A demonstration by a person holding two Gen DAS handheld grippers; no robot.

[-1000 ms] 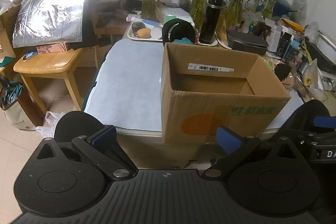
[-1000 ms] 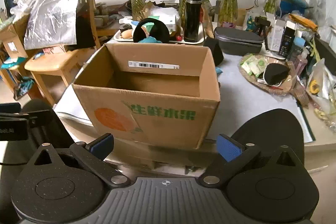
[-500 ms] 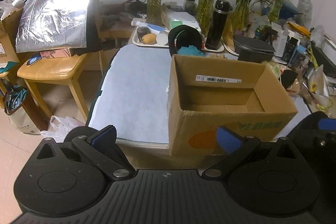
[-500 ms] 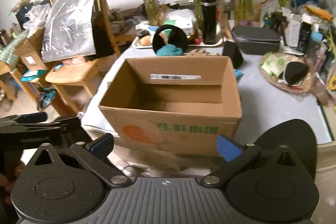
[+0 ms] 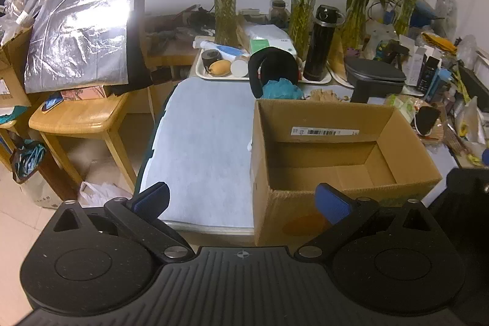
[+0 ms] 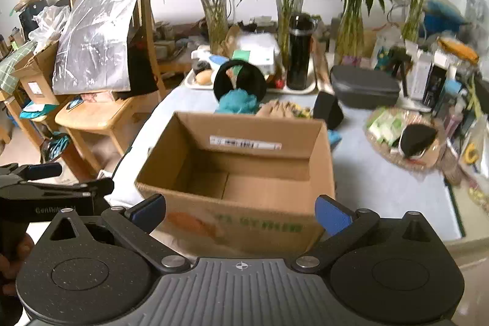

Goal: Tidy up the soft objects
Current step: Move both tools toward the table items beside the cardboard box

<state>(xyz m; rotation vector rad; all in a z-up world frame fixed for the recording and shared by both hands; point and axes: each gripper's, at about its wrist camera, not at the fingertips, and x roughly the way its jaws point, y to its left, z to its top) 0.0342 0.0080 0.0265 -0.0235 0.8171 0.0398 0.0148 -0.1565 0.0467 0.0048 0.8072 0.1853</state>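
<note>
Both grippers, left [image 5: 241, 199] and right [image 6: 240, 211], gape wide and empty, now raised higher above the empty cardboard box [image 6: 244, 170] at frame centre; blue cloth [image 6: 237, 103] waits behind it, unpacked.

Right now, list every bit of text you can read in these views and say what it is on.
"GenRobot" (last letters unclear): side of the left tongs.
Green printed characters: front of the box, too blurred to read.
Barcode label inside the box's far wall: digits too small.
Packages at the far right: print too small.
</note>
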